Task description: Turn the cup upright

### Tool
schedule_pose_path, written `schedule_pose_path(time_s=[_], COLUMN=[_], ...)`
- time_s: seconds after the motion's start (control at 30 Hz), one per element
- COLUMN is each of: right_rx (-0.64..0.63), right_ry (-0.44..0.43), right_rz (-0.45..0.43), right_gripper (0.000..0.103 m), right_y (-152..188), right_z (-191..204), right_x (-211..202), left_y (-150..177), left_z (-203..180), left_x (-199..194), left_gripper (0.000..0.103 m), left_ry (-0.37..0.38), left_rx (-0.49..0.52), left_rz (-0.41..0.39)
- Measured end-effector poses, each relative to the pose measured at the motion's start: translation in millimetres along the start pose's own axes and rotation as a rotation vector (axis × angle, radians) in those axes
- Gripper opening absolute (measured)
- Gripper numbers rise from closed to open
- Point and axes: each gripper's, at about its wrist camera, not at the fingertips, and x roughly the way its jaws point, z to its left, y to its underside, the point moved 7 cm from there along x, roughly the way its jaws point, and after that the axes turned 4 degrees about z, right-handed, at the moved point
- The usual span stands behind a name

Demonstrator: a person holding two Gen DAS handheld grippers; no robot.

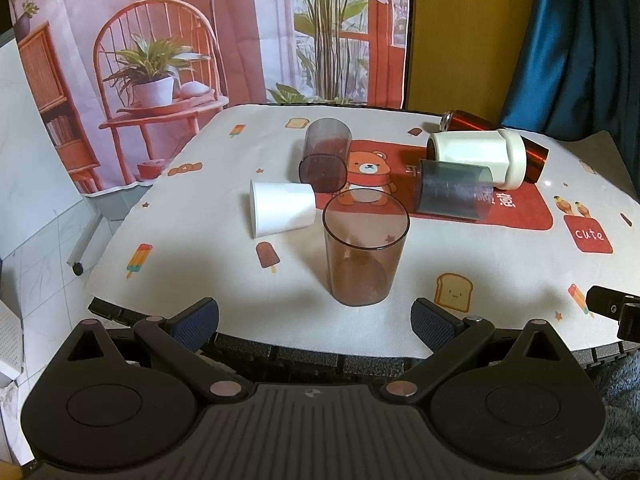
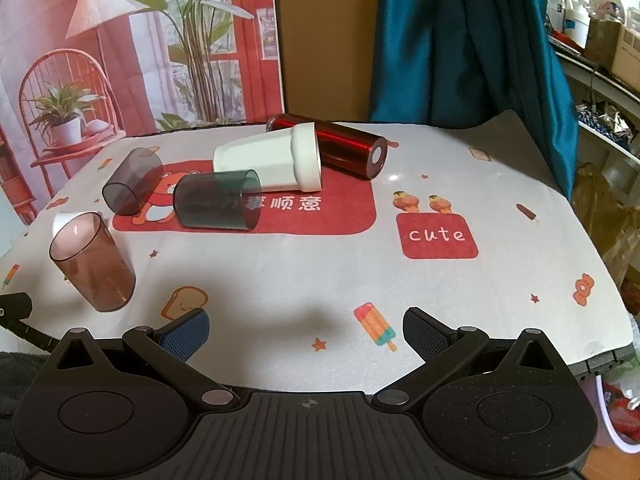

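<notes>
The table (image 1: 248, 308) carries a soft white cloth printed with popsicles, toast slices and a red bear panel; its weave looks matte and slightly fuzzy. Behind it hangs a printed backdrop (image 1: 160, 40) of a chair and potted plants, with a teal curtain (image 2: 460, 40) at about 1 o'clock in the right wrist view.

A glossy red metallic cylinder (image 2: 348, 148) lies on its side at 12 o'clock, touching an opaque white ribbed cup (image 2: 268, 162) with a thick rim, also lying down. Just in front lies a smoky grey translucent cup (image 2: 216, 200), a smooth plastic cylinder on its side. At 10 o'clock a second, purplish-grey translucent cup (image 2: 132, 186) lies tilted. A small white paper cup (image 1: 282, 208) lies on its side with its mouth toward 9 o'clock.

The brown translucent cup (image 1: 364, 254) stands upright, mouth up, near the front edge of the table, straight ahead at 12 o'clock of the left gripper (image 1: 315, 320) and apart from it.

The left gripper sits low and level at the table edge, its blue textured pads (image 1: 198, 320) spread wide, holding nothing. The right gripper (image 2: 306, 330) is likewise wide apart and empty, held over the front edge.
</notes>
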Motion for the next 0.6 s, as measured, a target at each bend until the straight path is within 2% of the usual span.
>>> schedule_pose_path(time_s=[0.6], right_rx=[0.008], right_ry=[0.005], right_rz=[0.001], right_gripper=[0.103], right_y=[0.4], right_z=[-2.7], right_x=[3.5], left_y=[0.6], left_z=[-0.6], left_x=[1.0], left_gripper=[0.103], left_ry=[0.005], left_rx=[0.002], left_rz=[0.000])
